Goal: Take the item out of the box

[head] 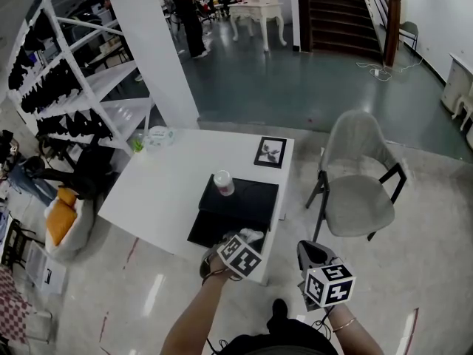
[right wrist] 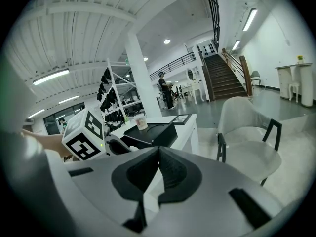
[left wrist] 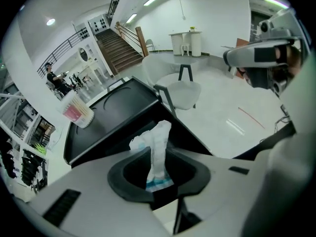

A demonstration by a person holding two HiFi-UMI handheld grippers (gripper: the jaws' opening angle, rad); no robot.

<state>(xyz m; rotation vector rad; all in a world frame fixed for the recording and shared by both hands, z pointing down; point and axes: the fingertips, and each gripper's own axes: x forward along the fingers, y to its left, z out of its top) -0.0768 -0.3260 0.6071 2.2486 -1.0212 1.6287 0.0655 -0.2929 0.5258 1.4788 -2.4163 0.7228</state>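
Note:
A black box [head: 240, 202] lies open at the near right of the white table [head: 166, 180], and in the left gripper view the black box [left wrist: 118, 112] fills the middle distance. My left gripper [head: 249, 237] is at the box's near edge, shut on a crumpled white item [left wrist: 158, 147] with blue print at its base. The item stands up between the left gripper's [left wrist: 159, 184] pads. My right gripper [head: 311, 253] hangs off the table's near right corner, over the floor. The right gripper's [right wrist: 159, 169] jaws are shut with nothing between them.
A cup of cotton swabs [head: 224, 183] stands on the box's far part. A framed picture [head: 270, 151] lies at the table's far right corner. A grey chair [head: 358, 187] stands to the right of the table, and white shelves [head: 81, 87] to the left.

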